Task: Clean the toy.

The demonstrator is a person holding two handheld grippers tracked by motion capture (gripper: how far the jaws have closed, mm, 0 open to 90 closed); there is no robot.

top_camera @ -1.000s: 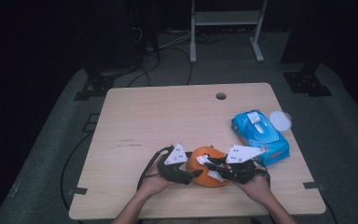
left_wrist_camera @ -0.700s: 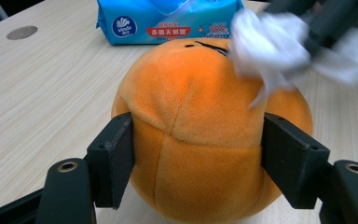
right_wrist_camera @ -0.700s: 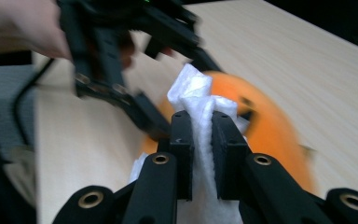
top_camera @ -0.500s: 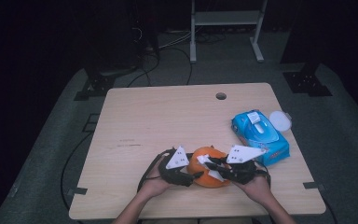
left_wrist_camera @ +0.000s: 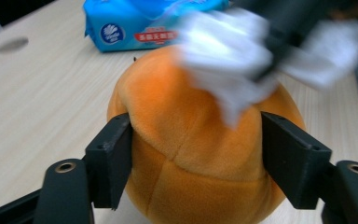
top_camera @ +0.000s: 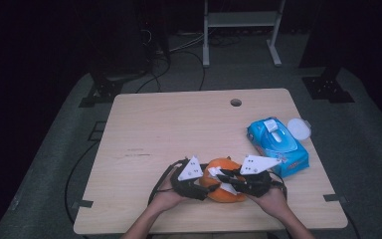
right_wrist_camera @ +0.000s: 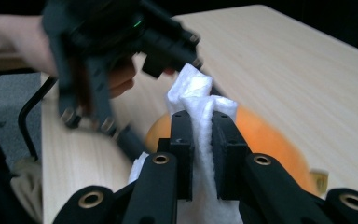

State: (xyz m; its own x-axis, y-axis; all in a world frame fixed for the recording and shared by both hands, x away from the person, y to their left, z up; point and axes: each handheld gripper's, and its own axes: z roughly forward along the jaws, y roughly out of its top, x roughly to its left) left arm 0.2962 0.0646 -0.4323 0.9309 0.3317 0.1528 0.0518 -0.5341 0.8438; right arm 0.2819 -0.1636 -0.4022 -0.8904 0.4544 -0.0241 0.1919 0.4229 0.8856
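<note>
Between the jaws of my left gripper (left_wrist_camera: 196, 168) sits the orange plush ball (left_wrist_camera: 191, 154), one pad pressed into each flank, so I have it clamped and resting on the wooden table (top_camera: 179, 129) near my edge. Those jaws have just eased a little wider, yet the pads are on the plush in the left gripper view. Just above them, across the top of the ball, my right gripper (right_wrist_camera: 200, 135) comes in from the other side with its jaws pinched together on a white wipe (right_wrist_camera: 198, 93), a fold of it sticking up between the pads and the rest trailing down over the orange surface. In the left gripper view that wipe (left_wrist_camera: 223, 56) is a blur draped on the ball's crown. In the high view both grippers meet over the ball (top_camera: 222, 179), left gripper (top_camera: 199, 185) on one side, right gripper (top_camera: 231, 180) on the other. Beyond my right gripper, well apart from it, lies a blue pack of wipes (top_camera: 277, 144) with a round white lid (top_camera: 299, 129) just beside its far corner.
</note>
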